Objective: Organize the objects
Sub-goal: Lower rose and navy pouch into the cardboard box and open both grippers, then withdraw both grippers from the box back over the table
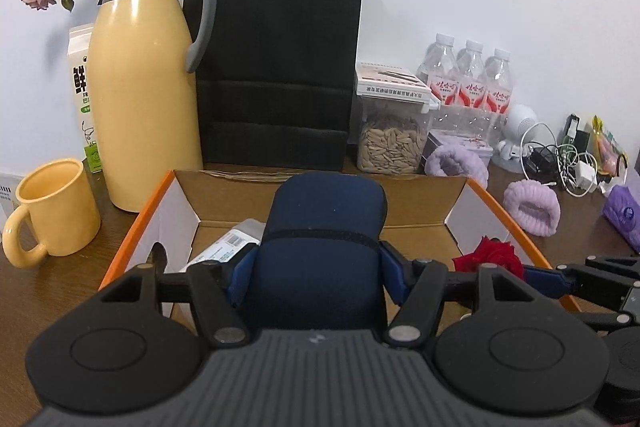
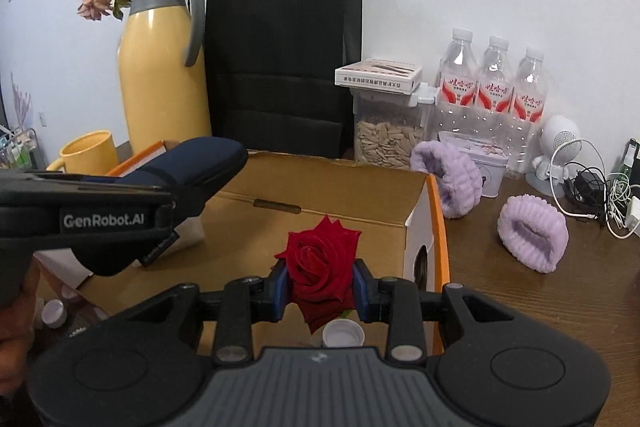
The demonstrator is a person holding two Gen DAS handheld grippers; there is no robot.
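My left gripper [image 1: 316, 277] is shut on a dark navy zip case [image 1: 324, 227], held over the open cardboard box [image 1: 320, 187] with orange edges. The same navy case [image 2: 192, 163] and the left gripper's side show at the left of the right wrist view. My right gripper [image 2: 320, 287] is shut on a red rose [image 2: 320, 259], which hangs above the box's right half [image 2: 328, 203]. In the left wrist view the rose [image 1: 490, 257] sits at the right, by the box's right wall. A white packet [image 1: 228, 243] and a white bottle cap [image 2: 343, 333] lie inside the box.
A yellow thermos [image 1: 144, 87], a yellow mug [image 1: 52, 211] and a milk carton stand to the left. Behind the box are a black paper bag [image 1: 276, 59], a seed jar [image 1: 392, 143] and three water bottles [image 1: 468, 87]. Two purple bands [image 2: 532, 231], a tin and cables lie to the right.
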